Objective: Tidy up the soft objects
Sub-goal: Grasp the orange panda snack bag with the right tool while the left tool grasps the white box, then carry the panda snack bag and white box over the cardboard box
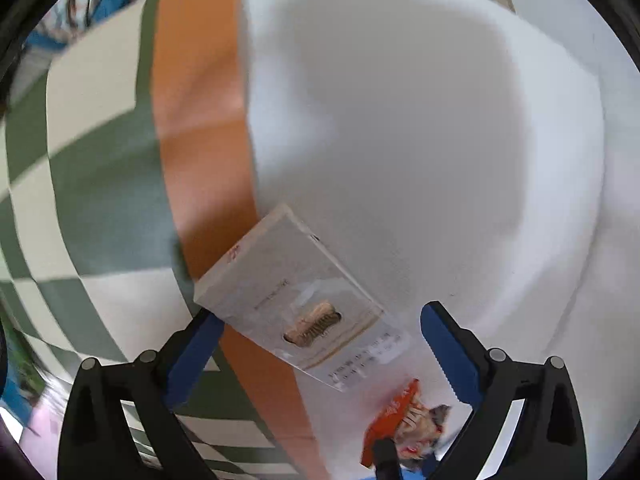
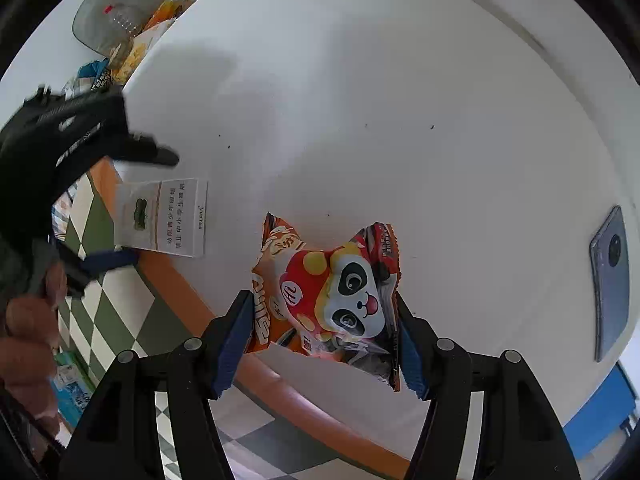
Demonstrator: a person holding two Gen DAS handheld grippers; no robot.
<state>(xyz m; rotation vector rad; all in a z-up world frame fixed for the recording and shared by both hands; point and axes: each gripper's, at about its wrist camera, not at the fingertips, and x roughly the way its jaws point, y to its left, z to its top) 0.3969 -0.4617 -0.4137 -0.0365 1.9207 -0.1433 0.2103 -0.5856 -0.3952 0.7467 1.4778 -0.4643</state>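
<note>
Right gripper [image 2: 322, 344], black frame with blue ridged pads, pointing down onto a round white tabletop with an orange rim [image 2: 400, 120]; pads pressed against both sides of a crinkly orange-and-red snack packet printed with a cartoon panda [image 2: 336, 296], foil visibly buckled between them (gripped, not merely straddled). Packet positioned near the table edge, lower part hanging over the orange rim. Left gripper [image 1: 320, 356] seen in its own view with jaws spread wide, nothing pinched; a flat, pale beige rectangular packet with a small clear window and a printed label [image 1: 296, 300] lying just ahead of and between the blue pads, untouched by either, one corner overhanging the orange rim. Same beige packet visible in the right view [image 2: 162, 216], left of the panda packet and apart from it; left gripper's black frame looming above and around it there, one blue pad just below its lower edge. Panda packet also glimpsed at the bottom of the left view [image 1: 404, 420], blurred. Person's hand [image 2: 28, 340] at the left margin of the right view, wrapped around the left tool's handle. Grey smartphone [image 2: 610, 284], camera side up, lying near the right edge of the table, well apart from both packets. Green-and-cream checkered floor [image 2: 108, 308] below the table. Dark translucent bin holding bottles and wrappers [image 2: 120, 16] beyond the far left edge (contents too small to identify further).
</note>
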